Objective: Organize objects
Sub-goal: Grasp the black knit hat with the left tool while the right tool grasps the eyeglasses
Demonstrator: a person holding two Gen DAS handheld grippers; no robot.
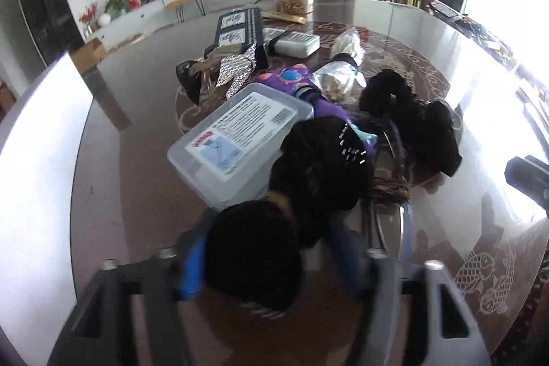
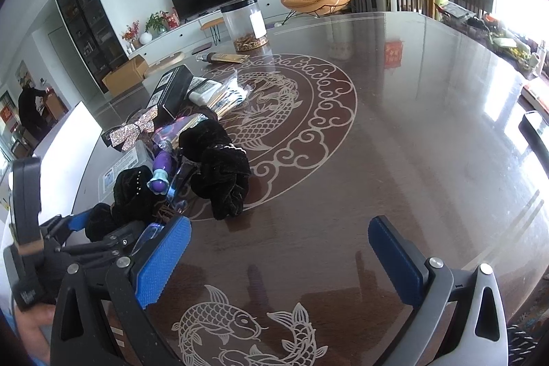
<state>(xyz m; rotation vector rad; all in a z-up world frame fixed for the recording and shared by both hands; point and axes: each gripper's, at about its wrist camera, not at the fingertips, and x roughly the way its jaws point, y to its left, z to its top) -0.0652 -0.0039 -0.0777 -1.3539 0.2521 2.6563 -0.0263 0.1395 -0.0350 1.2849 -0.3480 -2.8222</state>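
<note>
My left gripper is shut on a black velvet scrunchie at the near end of a pile on the table; its blue pads are blurred. From the right wrist view the same gripper shows at the far left with the dark scrunchie between its fingers. Just beyond lie a studded black scrunchie, a clear labelled plastic box, a purple toy and a larger black scrunchie. My right gripper stands open over bare tabletop, with nothing between its pads.
A silver sequin bow, a black box, a white pack and clear bags lie farther back. A tall jar stands near the far edge. The dark round table stretches to the right. A person stands far off at the left.
</note>
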